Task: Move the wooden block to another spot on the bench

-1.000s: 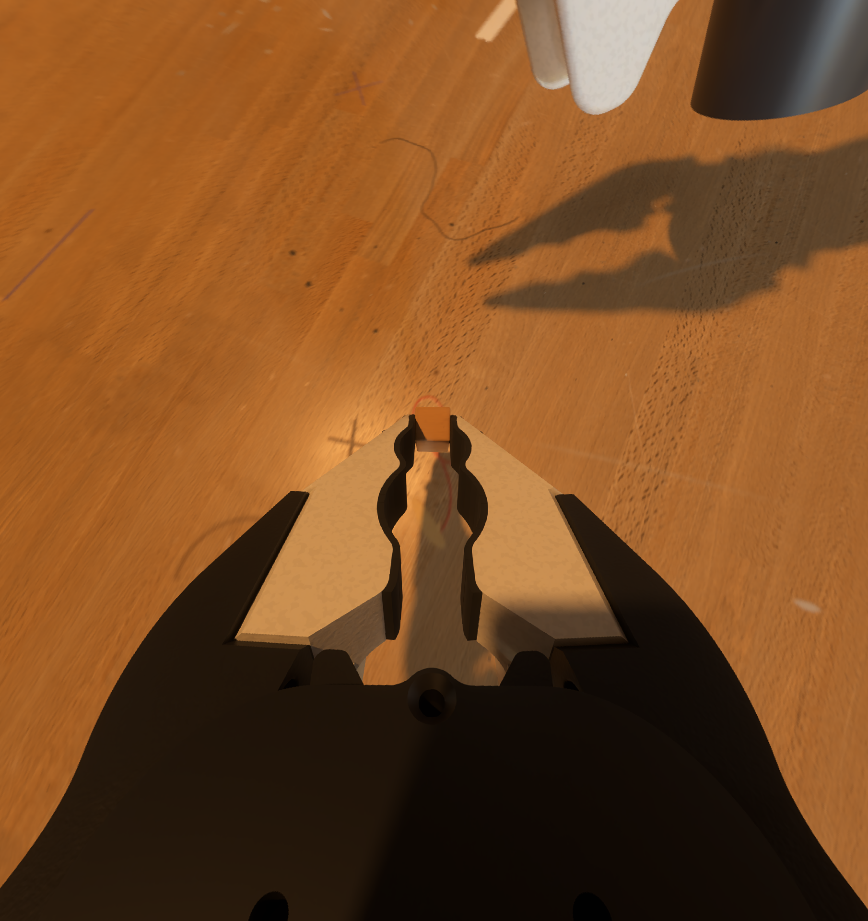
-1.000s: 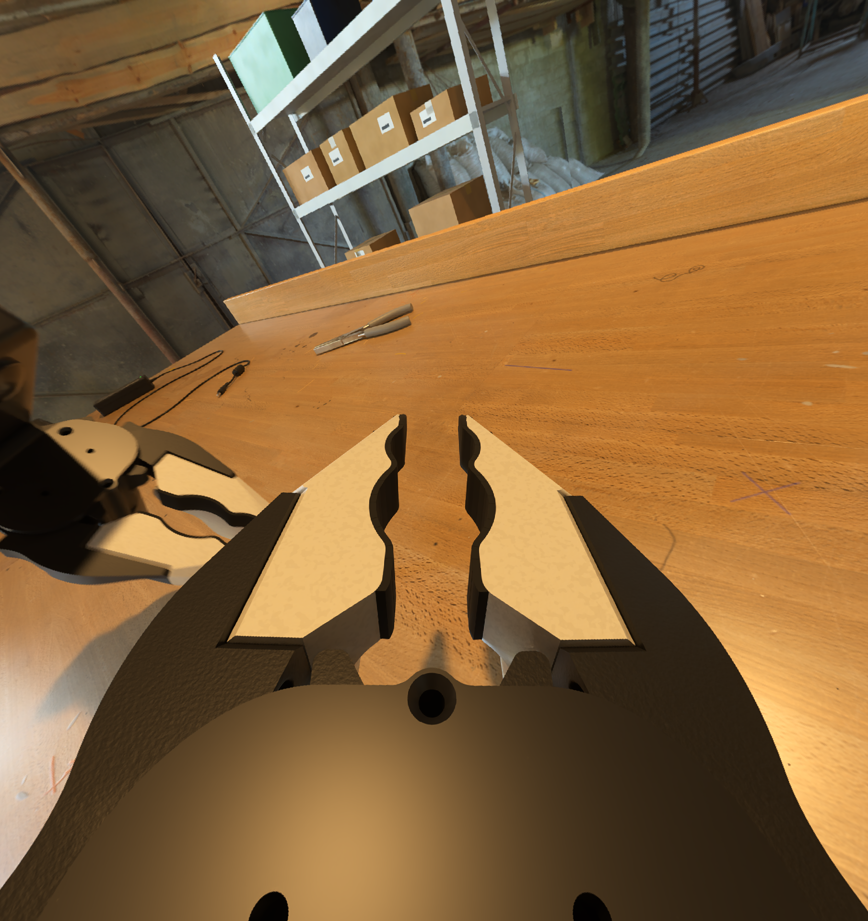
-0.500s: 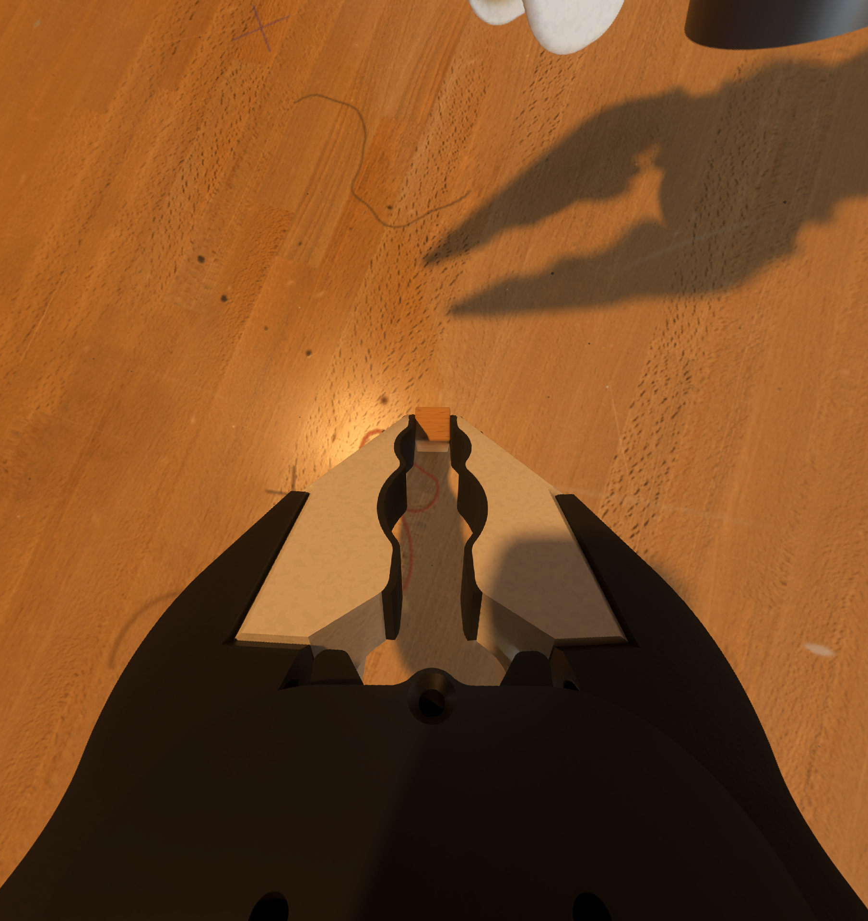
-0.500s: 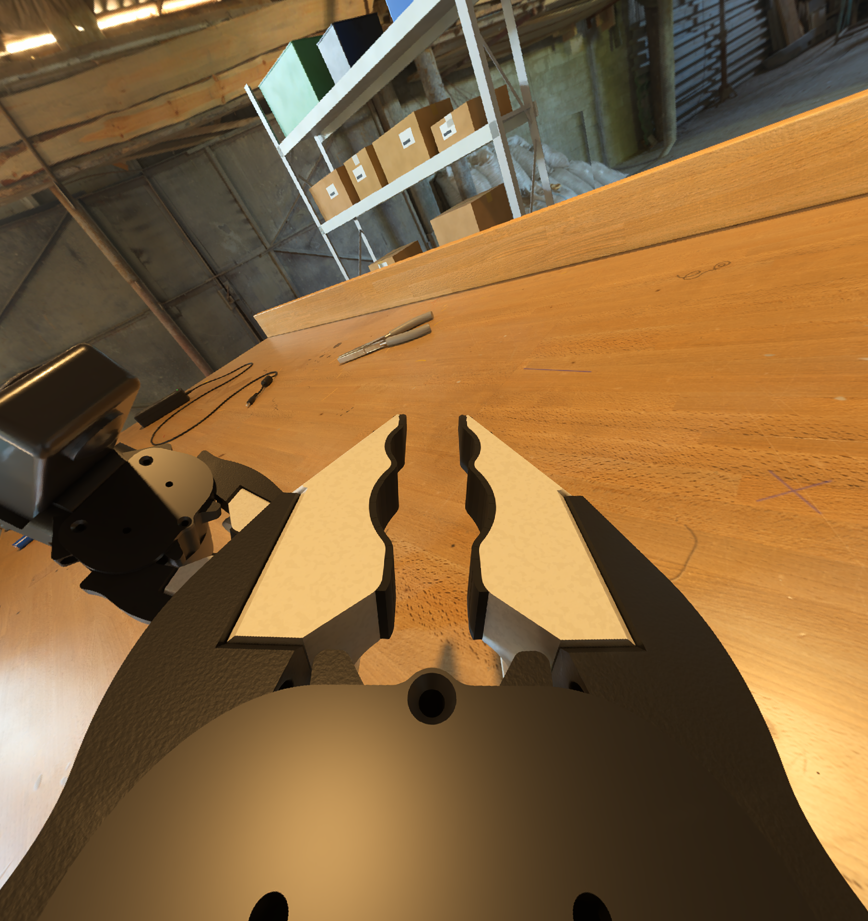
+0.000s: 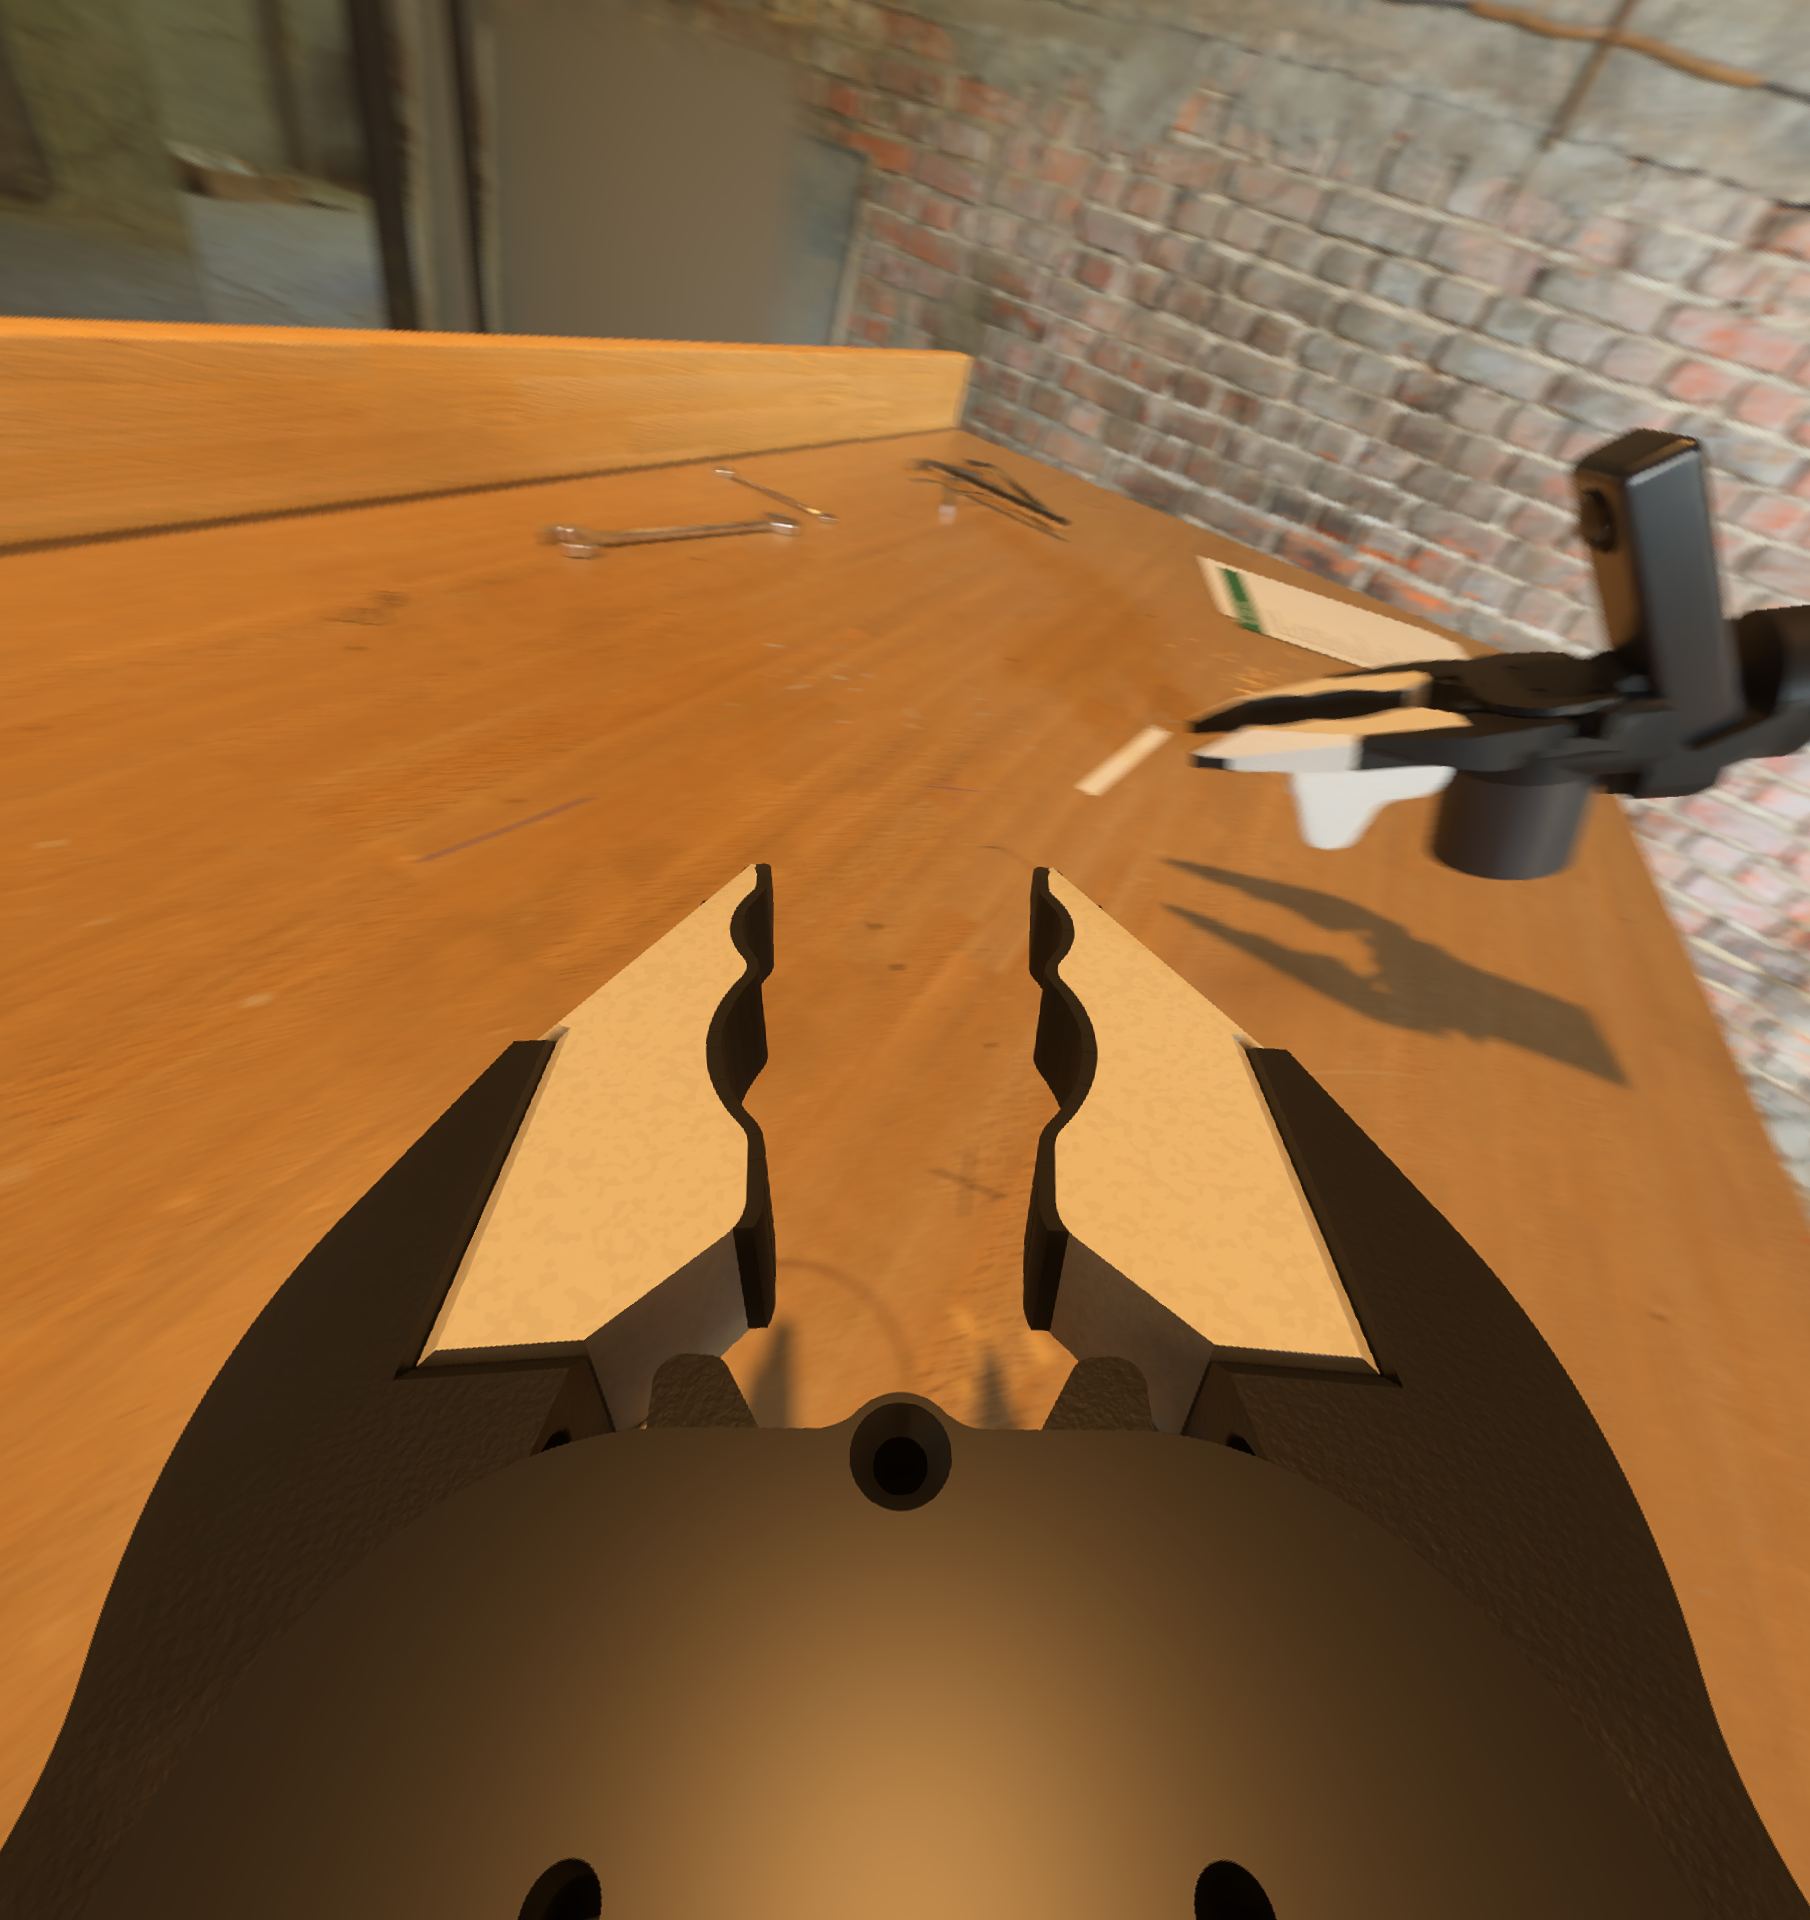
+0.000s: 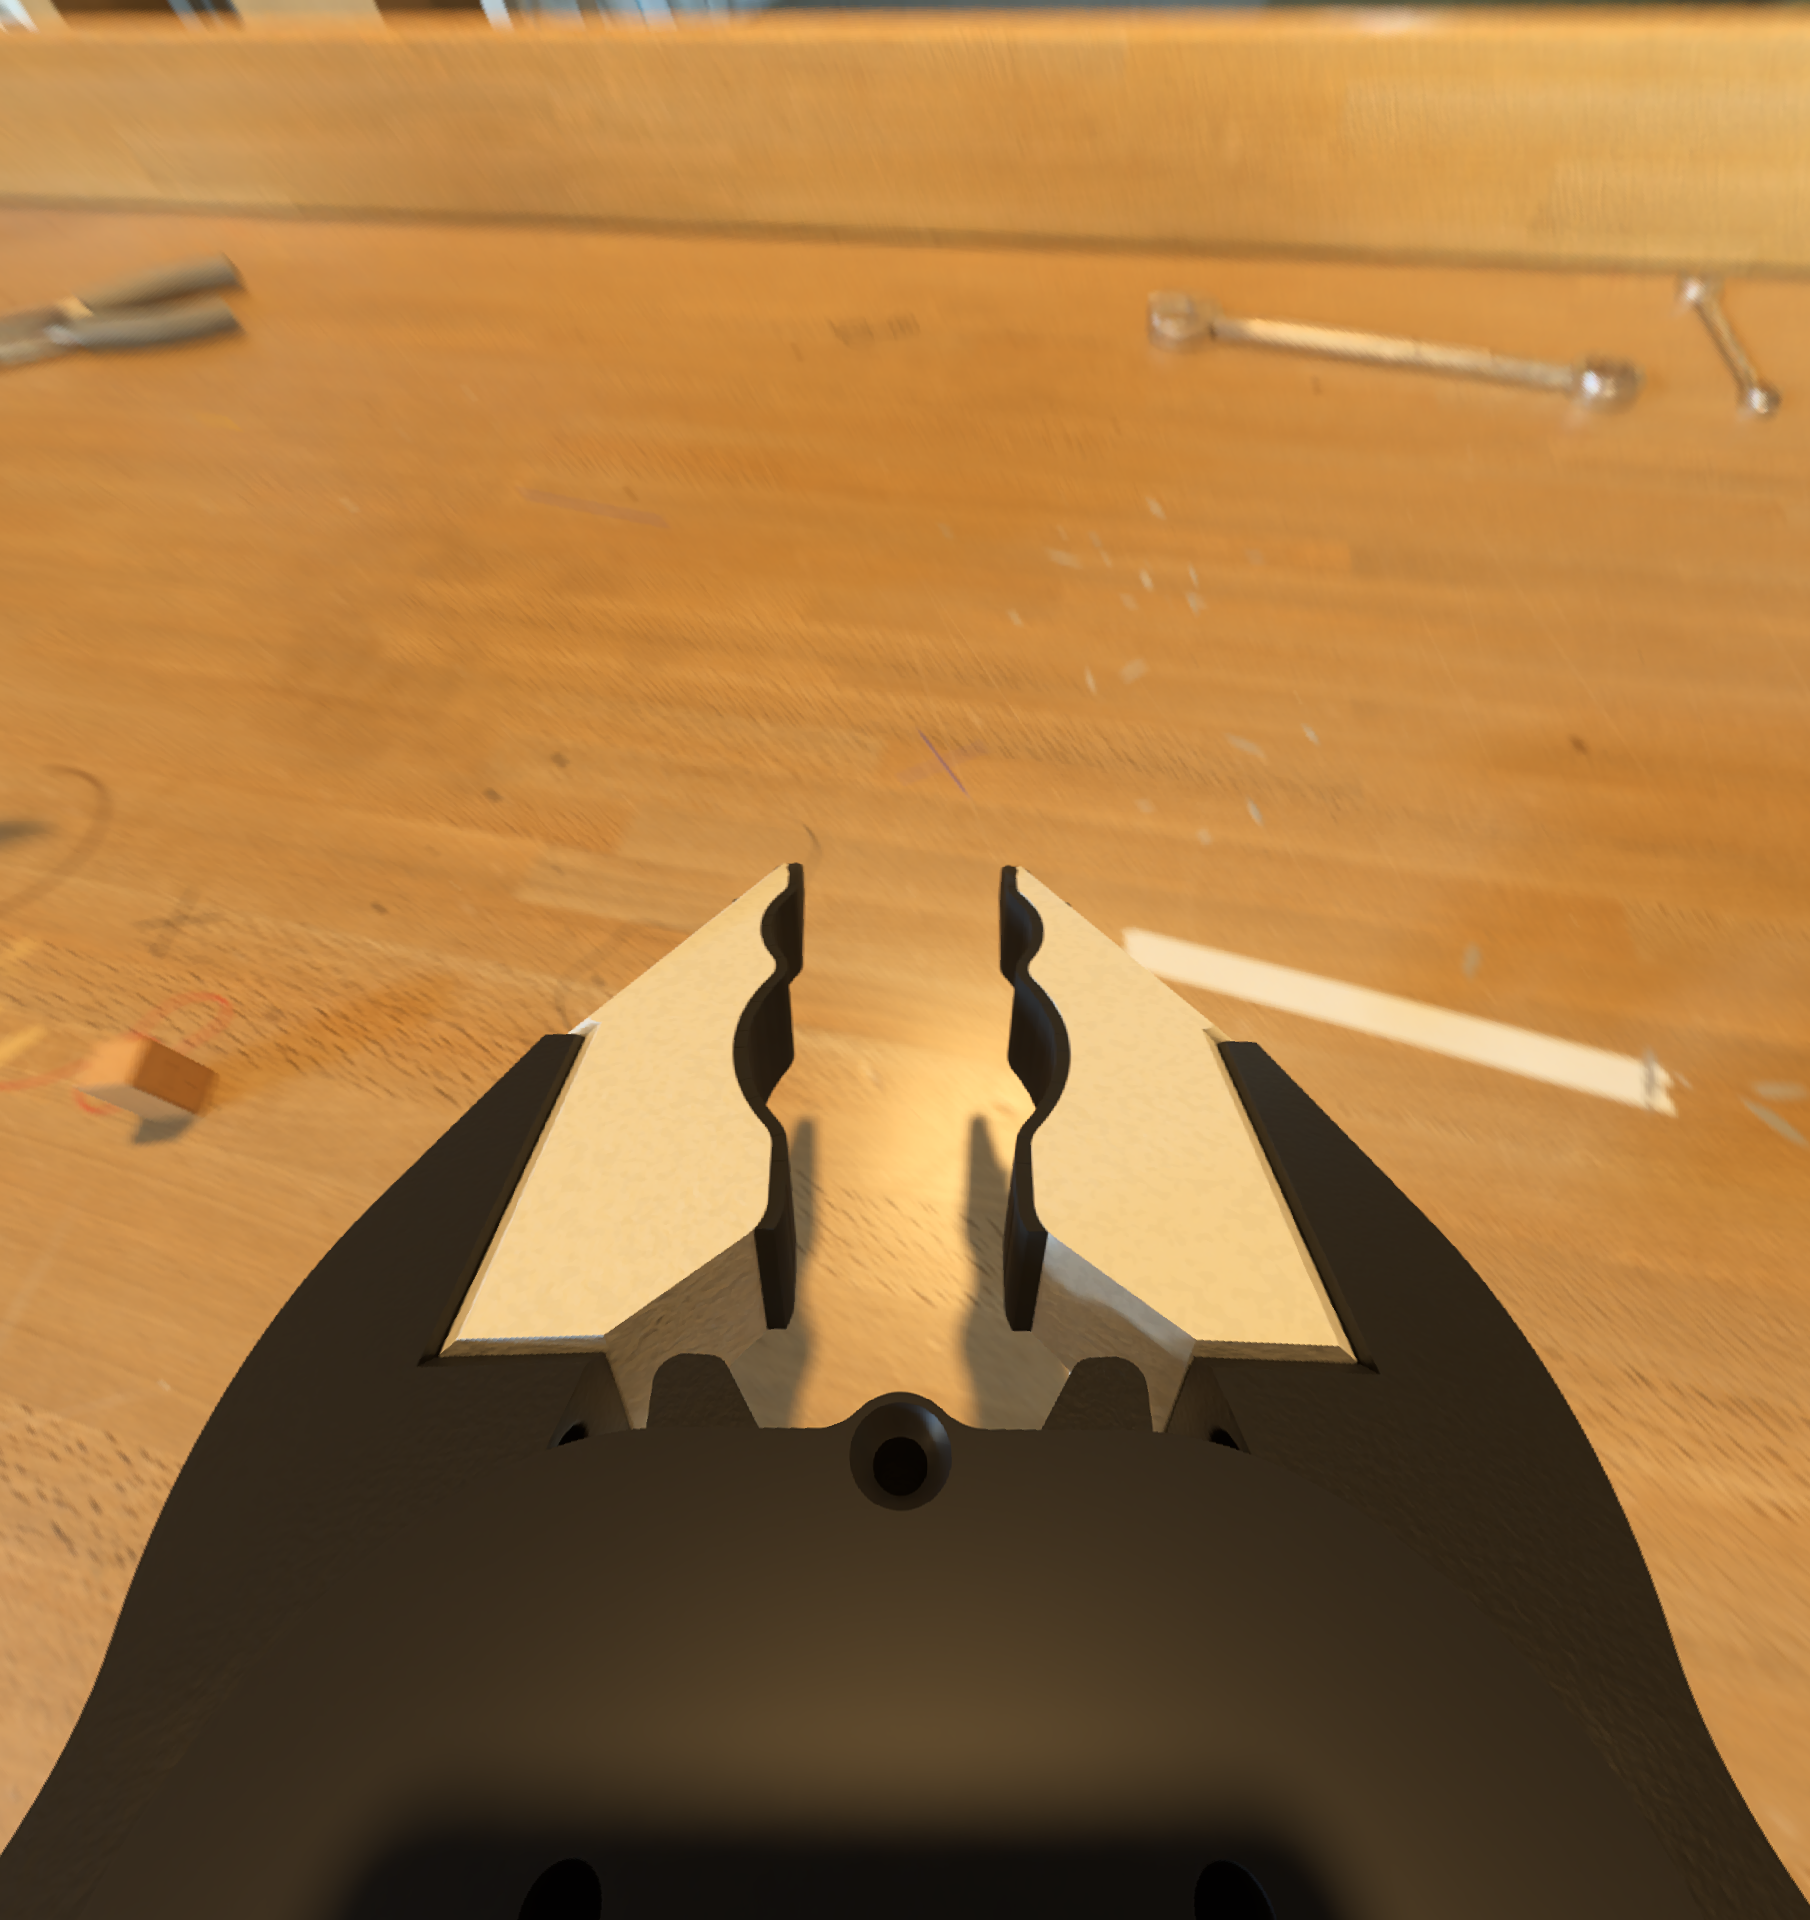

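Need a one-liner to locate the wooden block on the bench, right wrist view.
Start from the long wooden bench and go to its near left area, left of the right tongs. The wooden block lies there beside a thin red scribble. It is a small tan cube, unlike the metal pliers and wrenches by the back rail.

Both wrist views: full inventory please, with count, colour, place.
block: 1, light wood, on bench at left of the right wrist view, beside a red scribble
pliers: 1, grey metal, far left, near back rail
wrenches: 2, silver, far right, near back rail; long one plus a shorter one
pale strip: 1, off-white, flat on bench right of the right gripper
paper sheet: 1, white with green edge, bench's right end by brick wall
dark thin items: blurred, count unclear, far corner
bench: 1, orange-brown wood, raised back rail
left gripper: open, empty
right gripper: open, empty
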Available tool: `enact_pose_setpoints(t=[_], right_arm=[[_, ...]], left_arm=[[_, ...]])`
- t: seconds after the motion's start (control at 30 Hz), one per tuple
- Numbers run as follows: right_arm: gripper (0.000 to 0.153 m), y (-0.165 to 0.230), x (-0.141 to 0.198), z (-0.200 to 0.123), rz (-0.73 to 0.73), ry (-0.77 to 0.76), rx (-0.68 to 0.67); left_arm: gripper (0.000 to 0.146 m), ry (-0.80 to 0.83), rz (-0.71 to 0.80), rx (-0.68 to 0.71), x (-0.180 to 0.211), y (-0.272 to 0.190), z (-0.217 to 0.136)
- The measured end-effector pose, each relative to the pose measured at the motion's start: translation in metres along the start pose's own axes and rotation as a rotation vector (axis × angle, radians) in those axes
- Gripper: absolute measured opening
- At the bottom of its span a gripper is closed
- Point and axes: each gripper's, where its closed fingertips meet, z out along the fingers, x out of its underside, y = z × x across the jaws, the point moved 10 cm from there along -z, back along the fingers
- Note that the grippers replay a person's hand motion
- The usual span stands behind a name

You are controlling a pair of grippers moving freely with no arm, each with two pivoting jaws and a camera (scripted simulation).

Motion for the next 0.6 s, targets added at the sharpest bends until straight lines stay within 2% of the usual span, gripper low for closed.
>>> enact_pose_setpoints(t=[0.13, 0.27, 0.6], right_arm=[[0.052, -0.022, 0.017, -0.001, -0.05, 0.175, 0.07], [0.051, -0.028, 0.027, 0.007, -0.034, 0.246, 0.053], [0.044, -0.035, 0.032, 0.021, -0.051, 0.327, 0.031]], left_arm=[[0.049, -0.033, -0.009, -0.144, 0.007, 0.033, -0.019], [0.049, -0.018, -0.024, -0.155, 0.014, 0.039, -0.021], [0.029, 0.031, -0.021, -0.114, 0.02, 0.036, -0.01]])
